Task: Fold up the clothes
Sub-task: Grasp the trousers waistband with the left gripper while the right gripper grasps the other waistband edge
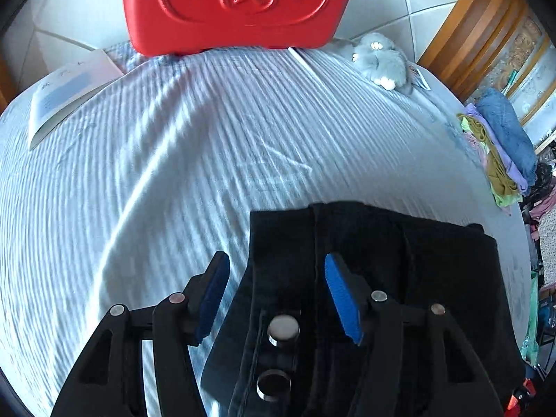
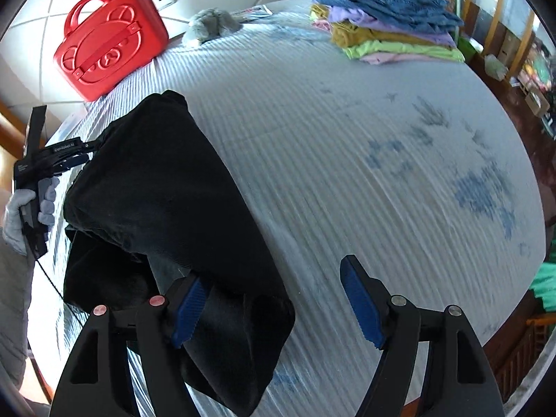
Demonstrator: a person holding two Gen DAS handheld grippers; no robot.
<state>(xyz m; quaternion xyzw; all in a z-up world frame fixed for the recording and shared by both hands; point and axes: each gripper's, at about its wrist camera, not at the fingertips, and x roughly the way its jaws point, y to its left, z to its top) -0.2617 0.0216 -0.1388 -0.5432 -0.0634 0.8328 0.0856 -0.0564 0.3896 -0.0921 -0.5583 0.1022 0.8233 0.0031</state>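
Left wrist view: a red case [image 1: 236, 7] stands closed at the far edge of the striped surface [image 1: 156, 146], so what it holds cannot be seen. A booklet [image 1: 66, 93] lies far left, a grey plush [image 1: 382, 60] far right, and a stack of folded clothes [image 1: 500, 146] sits at the right edge. The left tool [image 1: 276, 299] points forward over the near edge, its blue pads wide apart and gripping nothing. The black garment [image 1: 382, 250] lies folded beneath it, its long axis running from the tool away toward the case; one pad is over the garment, the other over the bare sheet.

Right wrist view: the case [image 2: 107, 45] shows its handles and bear relief, lid shut. The stack [image 2: 389, 27] sits at the far edge, a blue piece on top. The right tool [image 2: 274, 302] is spread open, holding nothing; its left pad overlaps the garment's [image 2: 163, 187] near corner. The garment lies lengthwise from the near edge toward the case. A gloved hand [image 2: 24, 208] holds the left tool [image 2: 64, 154] at the garment's far left side.
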